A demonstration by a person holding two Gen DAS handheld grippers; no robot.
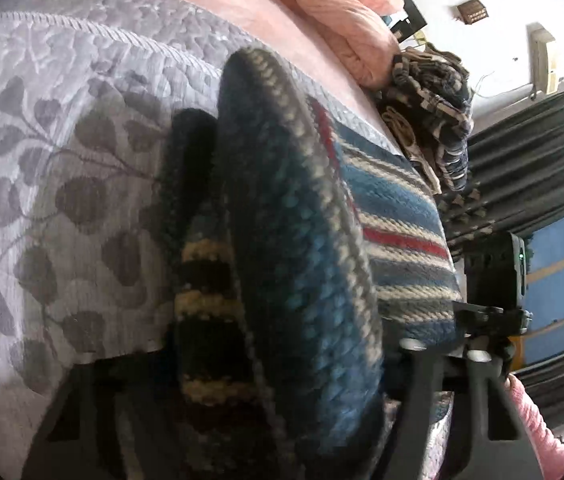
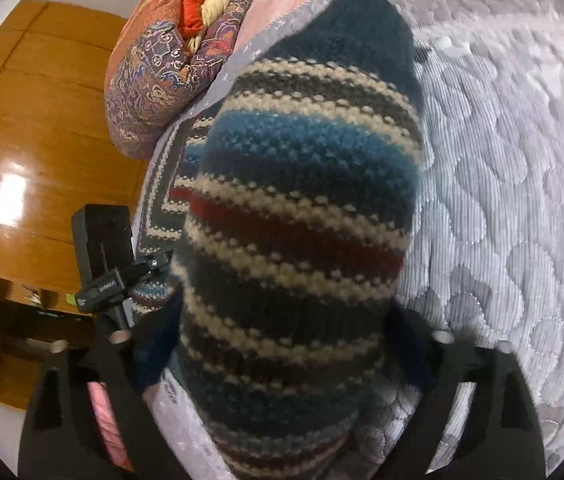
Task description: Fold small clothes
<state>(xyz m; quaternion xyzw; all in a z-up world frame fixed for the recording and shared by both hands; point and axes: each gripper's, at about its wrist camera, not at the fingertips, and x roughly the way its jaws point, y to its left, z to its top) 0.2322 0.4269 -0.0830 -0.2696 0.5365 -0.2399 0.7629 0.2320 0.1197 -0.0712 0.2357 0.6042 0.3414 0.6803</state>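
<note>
Striped knit garment (image 2: 298,216) looks thick, soft, floppy, prob. light; left gripper (image 1: 282,360) and right gripper (image 2: 282,360) each seem clenched on its edge betw. the fingers; best hold: the hem corners.

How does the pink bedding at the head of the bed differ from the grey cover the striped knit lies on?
The pink bedding is bunched into soft rolls, while the grey cover lies spread flat. The pink bedding is plain and one colour; the grey cover is quilted, with a darker leaf pattern. The pink bedding sits apart from the striped knit, which rests on the grey cover. Both are bed textiles.
</note>
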